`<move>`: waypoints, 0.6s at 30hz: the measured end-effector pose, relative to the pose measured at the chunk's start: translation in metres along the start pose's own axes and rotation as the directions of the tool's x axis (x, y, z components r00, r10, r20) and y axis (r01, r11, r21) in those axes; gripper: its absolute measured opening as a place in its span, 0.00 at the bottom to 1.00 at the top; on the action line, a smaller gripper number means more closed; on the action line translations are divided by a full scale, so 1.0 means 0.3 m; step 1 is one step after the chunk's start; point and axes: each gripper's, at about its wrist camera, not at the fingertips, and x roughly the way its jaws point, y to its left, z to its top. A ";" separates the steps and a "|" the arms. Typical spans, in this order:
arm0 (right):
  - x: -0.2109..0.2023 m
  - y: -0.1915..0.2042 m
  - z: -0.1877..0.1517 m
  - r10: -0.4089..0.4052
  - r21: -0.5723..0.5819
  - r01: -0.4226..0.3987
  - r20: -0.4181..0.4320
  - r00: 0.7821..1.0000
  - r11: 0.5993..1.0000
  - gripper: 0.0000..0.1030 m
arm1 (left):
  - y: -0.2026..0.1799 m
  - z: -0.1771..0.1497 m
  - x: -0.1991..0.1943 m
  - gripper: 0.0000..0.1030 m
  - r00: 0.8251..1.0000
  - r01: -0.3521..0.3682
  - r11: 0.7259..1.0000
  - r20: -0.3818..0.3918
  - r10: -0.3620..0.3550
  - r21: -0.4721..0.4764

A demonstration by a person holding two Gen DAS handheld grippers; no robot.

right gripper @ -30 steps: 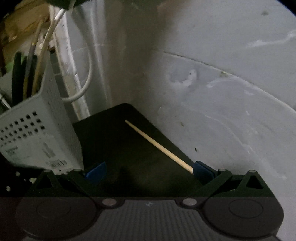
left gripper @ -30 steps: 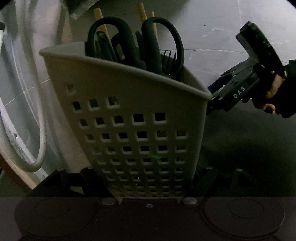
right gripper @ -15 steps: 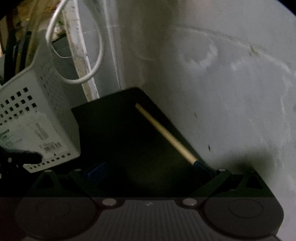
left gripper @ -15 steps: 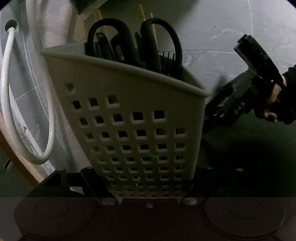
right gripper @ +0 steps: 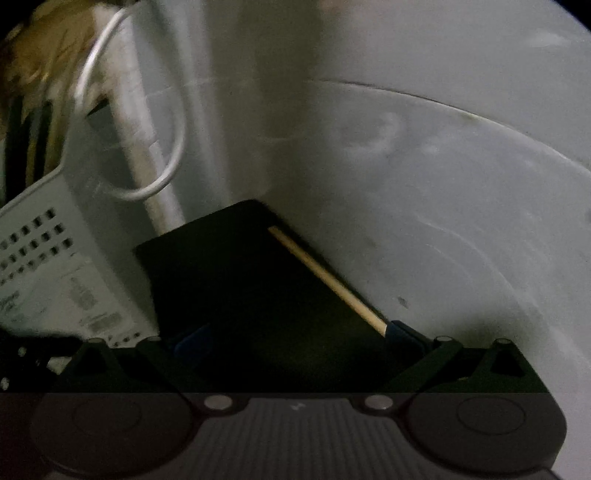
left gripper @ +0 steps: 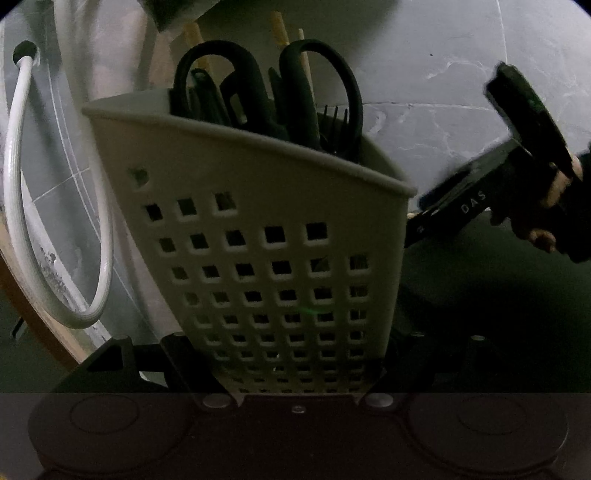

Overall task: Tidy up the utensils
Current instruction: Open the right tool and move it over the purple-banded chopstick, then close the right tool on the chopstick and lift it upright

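Note:
A grey perforated utensil basket [left gripper: 258, 240] fills the left wrist view, and my left gripper [left gripper: 295, 369] is shut on its lower part. Black-handled scissors [left gripper: 317, 92], a dark fork [left gripper: 334, 122] and wooden sticks [left gripper: 279, 29] stand in it. My right gripper [right gripper: 295, 334] is open over a black mat [right gripper: 229, 280], its blue pads wide apart. A single wooden chopstick [right gripper: 325, 277] lies on the mat, its near end at the right pad [right gripper: 400, 328]. The basket [right gripper: 55, 288] appears at the left of the right wrist view.
A white hose [left gripper: 22, 221] loops against the wall left of the basket and shows again as the hose [right gripper: 173, 155] behind the mat. A person's hand [left gripper: 554, 184] holds the right gripper body [left gripper: 472, 206] to the basket's right. A pale curved surface [right gripper: 443, 184] borders the mat.
The basket stays in my left gripper while the background slides right, bringing the white hose fully into view. In the right wrist view the chopstick looks nearer; the jaws stay wide.

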 end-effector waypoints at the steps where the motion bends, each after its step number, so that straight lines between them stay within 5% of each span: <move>1: -0.013 -0.010 -0.014 -0.020 0.041 0.019 0.015 1.000 0.999 0.99 | -0.001 0.002 -0.001 0.80 1.000 0.000 1.000 0.001 0.000 -0.001; 10: -0.123 -0.129 -0.148 -0.233 0.394 0.179 0.091 0.968 0.901 0.99 | 0.021 0.011 0.011 0.80 1.000 0.014 1.000 0.005 -0.014 0.003; 14: -0.094 -0.188 -0.159 -0.233 0.477 0.164 0.087 0.969 0.863 1.00 | 0.027 0.020 0.017 0.80 1.000 0.016 1.000 0.004 -0.016 0.007; 18: -0.070 -0.171 -0.152 -0.189 0.471 0.117 0.110 0.976 0.874 1.00 | 0.025 0.021 0.018 0.80 1.000 0.016 1.000 0.004 -0.016 0.006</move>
